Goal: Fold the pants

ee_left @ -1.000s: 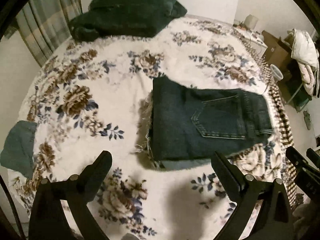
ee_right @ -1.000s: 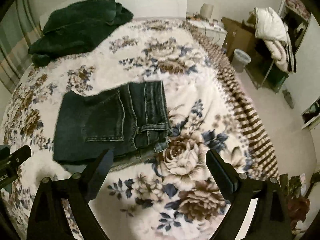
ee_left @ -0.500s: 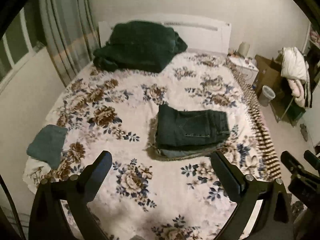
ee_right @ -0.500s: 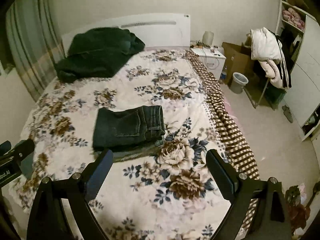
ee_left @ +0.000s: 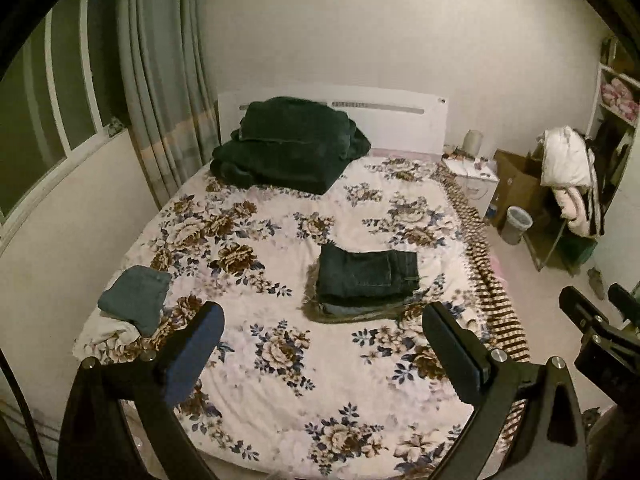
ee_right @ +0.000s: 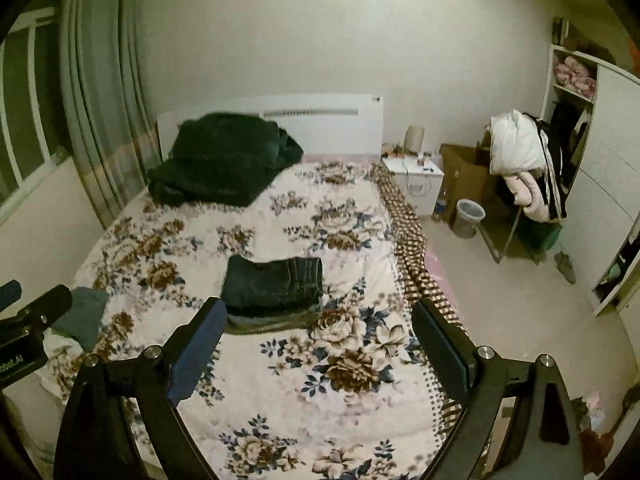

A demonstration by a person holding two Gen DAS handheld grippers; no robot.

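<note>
Denim pants [ee_left: 366, 278] lie folded on the floral bedspread [ee_left: 280, 360], well beyond the left gripper [ee_left: 322, 334] and right gripper [ee_right: 318, 330], both spread empty.

only one readable mark: at the lower left edge of the right wrist view, pale letters on the black body of the left gripper [ee_right: 16, 354] read roughly "obot.ai", cut off by the frame edge, probably part of a longer brand name. a small dark mark on the headboard [ee_right: 376, 99] in the upper middle is too tiny to read. left wrist view: nothing legible.
</note>
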